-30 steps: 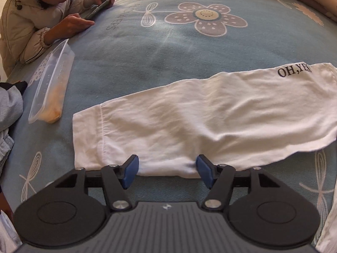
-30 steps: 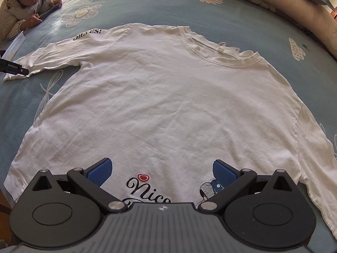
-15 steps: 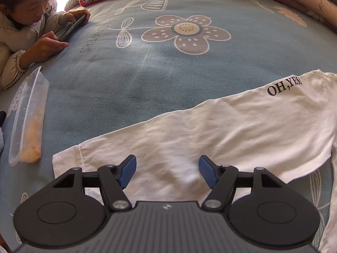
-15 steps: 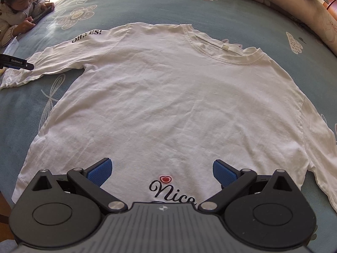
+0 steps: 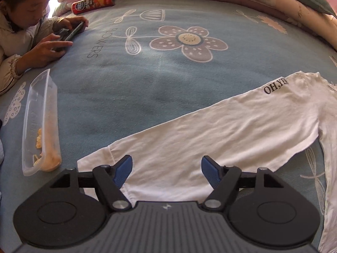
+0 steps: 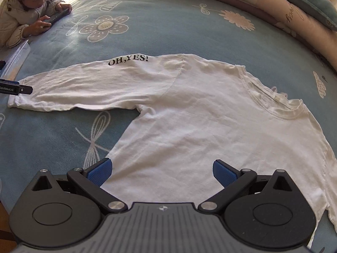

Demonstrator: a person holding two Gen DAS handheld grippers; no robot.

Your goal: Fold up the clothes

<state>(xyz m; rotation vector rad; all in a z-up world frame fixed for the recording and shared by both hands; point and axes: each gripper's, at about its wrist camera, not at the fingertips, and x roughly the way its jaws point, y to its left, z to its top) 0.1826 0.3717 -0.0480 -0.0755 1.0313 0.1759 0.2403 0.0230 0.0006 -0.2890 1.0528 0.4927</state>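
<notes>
One white shirt (image 6: 210, 126) is lying flat on the blue sheet (image 6: 168, 25), neck toward the pillows, w/ its long sleeve (image 5: 210, 130) stretching out sideways, "OH,YES!" printed near the shoulder. Left gripper (image 5: 166, 169) is hovering over the cuff end, jaws spread wide, gripping nothing. Right gripper (image 6: 161, 170) is hanging over the shirt's lower body near the side seam, jaws also spread, nothing btwn them. Beside the cuff a clear tub (image 5: 40, 124) is sitting w/ food bits inside. Farther off, a person (image 5: 23, 31) is leaning on the sheet, tapping a phone (image 5: 72, 30); a red can (image 5: 93, 2) is lying by the pillows (image 6: 284, 2).
</notes>
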